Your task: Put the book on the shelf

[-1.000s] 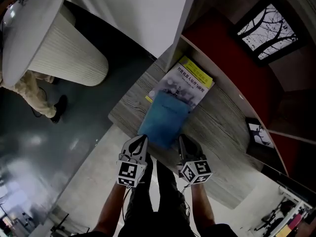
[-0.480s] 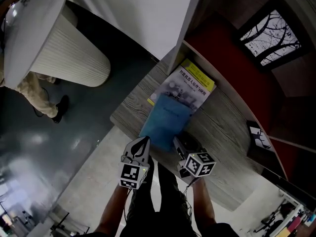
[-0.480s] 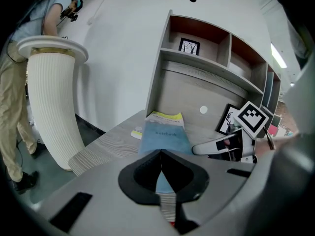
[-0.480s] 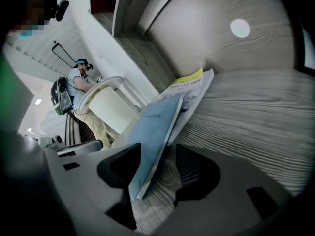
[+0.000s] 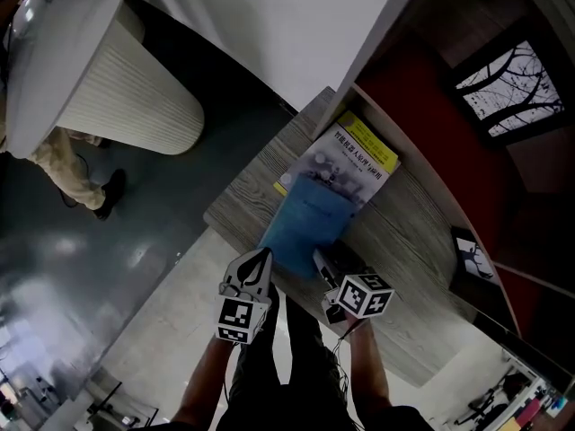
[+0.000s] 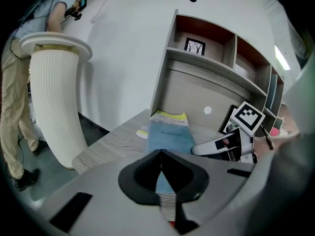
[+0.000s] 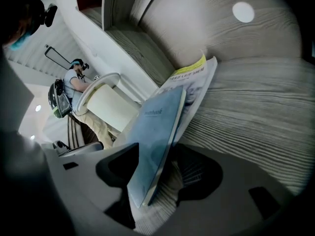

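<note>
On the grey wood-grain worktop (image 5: pixel 422 250), the thin blue notebook (image 5: pixel 305 223) lies atop a yellow-edged book (image 5: pixel 358 153). Its 6 o'clock edge sits between the right tongs (image 5: pixel 331 263), wide and just been opening, probably pre-grasp. The left tongs (image 5: pixel 260 257) are closed, empty.

The left gripper (image 6: pixel 160 156) has a matt grey plastic shell with dull black lining round the jaws. The right gripper (image 7: pixel 157 168) shows a finely ribbed pad. Between the right one's jaws, the blue notebook (image 7: pixel 157 127) has a smooth, matt card cover. The book (image 5: pixel 355 155) beyond it looks like coated paper, perhaps faintly glossy. Under both grippers the desk (image 5: pixel 422 232) is matt grey wood grain. Left of the left gripper stand a ribbed white column (image 5: pixel 126 106) and a glossy grey floor (image 5: pixel 90 268).
</note>
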